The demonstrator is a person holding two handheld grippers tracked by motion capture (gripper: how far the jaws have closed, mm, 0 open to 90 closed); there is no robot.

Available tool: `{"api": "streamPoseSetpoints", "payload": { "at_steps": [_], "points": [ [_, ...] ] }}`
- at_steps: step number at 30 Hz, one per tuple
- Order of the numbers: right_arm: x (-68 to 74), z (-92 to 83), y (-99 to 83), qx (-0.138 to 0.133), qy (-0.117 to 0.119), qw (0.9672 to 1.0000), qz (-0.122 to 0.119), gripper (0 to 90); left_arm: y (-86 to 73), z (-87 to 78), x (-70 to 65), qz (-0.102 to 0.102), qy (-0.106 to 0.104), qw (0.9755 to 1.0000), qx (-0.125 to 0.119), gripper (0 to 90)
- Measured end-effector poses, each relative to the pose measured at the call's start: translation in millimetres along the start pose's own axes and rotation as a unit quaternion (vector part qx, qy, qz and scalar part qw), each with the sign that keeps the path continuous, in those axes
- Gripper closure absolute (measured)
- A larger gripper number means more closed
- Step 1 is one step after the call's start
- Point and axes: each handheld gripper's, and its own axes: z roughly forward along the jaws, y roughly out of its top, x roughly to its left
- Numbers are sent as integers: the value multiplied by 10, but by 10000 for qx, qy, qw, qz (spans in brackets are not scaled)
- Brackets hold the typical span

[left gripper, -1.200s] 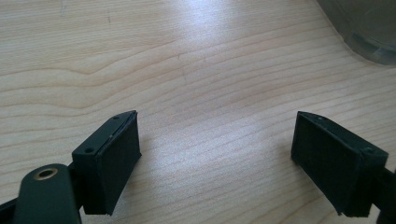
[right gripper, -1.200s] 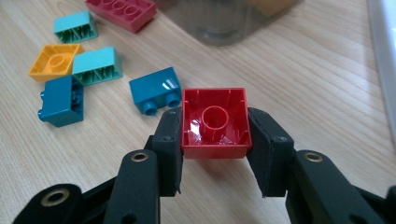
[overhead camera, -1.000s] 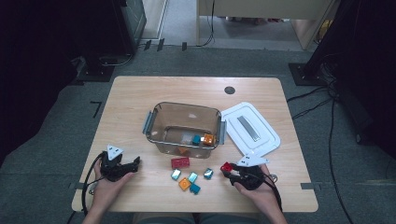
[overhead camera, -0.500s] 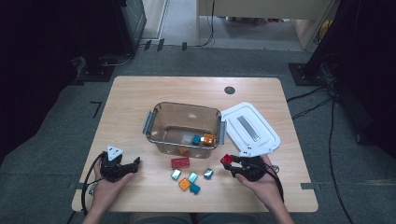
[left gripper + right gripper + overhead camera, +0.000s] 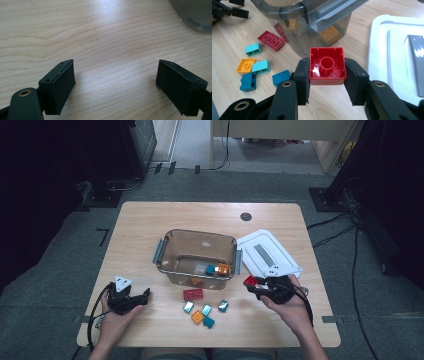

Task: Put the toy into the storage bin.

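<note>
My right gripper (image 5: 253, 285) is shut on a square red brick (image 5: 327, 66), hollow underside facing the camera, lifted off the table beside the right end of the clear bin (image 5: 172, 265). The same red brick (image 5: 250, 281) sits between the bin's right handle and the white lid (image 5: 270, 251). Inside the bin lie an orange brick (image 5: 223, 269) and a teal brick (image 5: 210, 269). Near the front left of the table, my left gripper (image 5: 145, 295) rests open over bare wood. Its pads (image 5: 62, 85) stand wide apart with nothing between them.
Several loose bricks lie in front of the bin: a long red one (image 5: 193, 294), an orange one (image 5: 197, 316) and teal ones (image 5: 208, 321). The lid lies flat right of the bin. A dark round hole (image 5: 245, 216) marks the table's far side.
My right gripper has risen with the red brick and moved away from the person, toward the bin's right end. The left gripper has stayed put.
</note>
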Motion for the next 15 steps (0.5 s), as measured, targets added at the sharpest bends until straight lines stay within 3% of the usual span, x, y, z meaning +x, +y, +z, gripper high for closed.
{"api": "streamPoseSetpoints", "payload": {
  "at_steps": [8, 15],
  "points": [
    [-68, -114, 189, 39, 0, 9999, -110, 601, 0, -1, -1, -2, 1, 10000, 1, 153],
    [-40, -196, 427, -11, -51, 9996, -288, 602, -8, -7, -7, 5, -19, 10000, -4, 153]
  ]
}}
